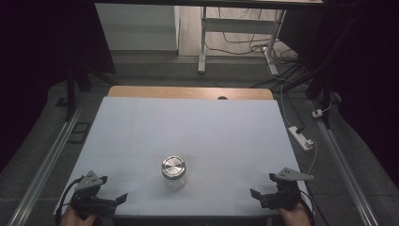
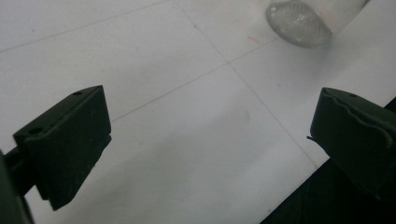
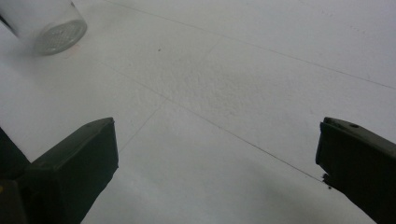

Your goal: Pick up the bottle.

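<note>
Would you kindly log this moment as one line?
jar: upright, lid on, mid-table | left claw: open, empty | right claw: open, empty | contact: none

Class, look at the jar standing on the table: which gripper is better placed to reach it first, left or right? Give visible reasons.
Probably the left gripper: the jar stands slightly nearer it than the right gripper. Both are open and empty, so the margin is small.

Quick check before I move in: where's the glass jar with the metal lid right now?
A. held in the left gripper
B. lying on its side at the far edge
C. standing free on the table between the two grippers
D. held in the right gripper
C: the jar stands upright on the table, apart from the open left gripper and the open right gripper.
</note>
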Demonstrator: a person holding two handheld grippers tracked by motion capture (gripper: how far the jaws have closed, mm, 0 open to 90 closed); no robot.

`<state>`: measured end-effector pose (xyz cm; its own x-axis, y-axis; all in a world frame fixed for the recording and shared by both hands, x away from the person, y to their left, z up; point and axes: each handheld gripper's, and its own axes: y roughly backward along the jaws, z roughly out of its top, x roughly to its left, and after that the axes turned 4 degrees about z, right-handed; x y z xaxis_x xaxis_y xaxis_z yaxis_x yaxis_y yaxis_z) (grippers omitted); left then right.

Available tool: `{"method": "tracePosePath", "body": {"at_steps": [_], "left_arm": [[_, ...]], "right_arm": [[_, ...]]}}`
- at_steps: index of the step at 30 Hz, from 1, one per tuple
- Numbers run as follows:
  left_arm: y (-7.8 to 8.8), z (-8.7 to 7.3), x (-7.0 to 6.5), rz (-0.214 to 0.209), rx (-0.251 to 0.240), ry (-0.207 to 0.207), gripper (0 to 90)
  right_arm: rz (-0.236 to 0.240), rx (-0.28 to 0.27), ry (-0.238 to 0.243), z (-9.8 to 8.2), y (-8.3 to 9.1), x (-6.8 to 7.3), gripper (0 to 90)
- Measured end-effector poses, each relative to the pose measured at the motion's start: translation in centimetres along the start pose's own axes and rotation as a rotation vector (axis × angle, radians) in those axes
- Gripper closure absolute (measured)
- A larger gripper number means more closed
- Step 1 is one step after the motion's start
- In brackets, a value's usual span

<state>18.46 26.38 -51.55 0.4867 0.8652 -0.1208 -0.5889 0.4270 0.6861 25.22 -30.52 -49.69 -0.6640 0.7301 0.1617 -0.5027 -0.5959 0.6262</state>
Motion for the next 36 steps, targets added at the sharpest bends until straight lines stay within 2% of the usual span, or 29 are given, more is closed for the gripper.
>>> {"method": "tracePosePath", "body": {"at_steps": [6, 16, 22, 27, 28, 32, 36], "left_arm": [[-0.3, 0.2, -0.3, -0.003, 0.013, -0.028, 0.0], [-0.6, 1.0, -1.1, -0.016, 0.002, -0.081, 0.0], [-0.9, 1.6, -1.5, -0.047, -0.006, -0.116, 0.0], [-1.6, 2.3, -1.6, -0.089, -0.028, -0.153, 0.0], [-1.6, 2.3, -1.6, -0.089, -0.028, -0.153, 0.0], [-2.2, 3.0, -1.7, -0.139, -0.043, -0.151, 0.0], [-2.7, 3.4, -1.9, -0.162, -0.063, -0.158, 0.0]], "right_arm": [[-0.002, 0.007, 0.006, 0.0, -0.1, 0.1, 0.0], [-0.002, 0.014, 0.010, 0.0, -0.2, 0.0, 0.0], [0.002, 0.020, 0.011, 0.1, -0.2, 0.1, 0.0], [0.003, 0.022, 0.009, 0.1, -0.2, 0.1, 0.0], [0.004, 0.023, 0.009, 0.1, -0.2, 0.1, 0.0], [0.005, 0.026, 0.010, 0.1, -0.3, 0.1, 0.0], [0.006, 0.026, 0.010, 0.1, -0.3, 0.1, 0.0]]}}
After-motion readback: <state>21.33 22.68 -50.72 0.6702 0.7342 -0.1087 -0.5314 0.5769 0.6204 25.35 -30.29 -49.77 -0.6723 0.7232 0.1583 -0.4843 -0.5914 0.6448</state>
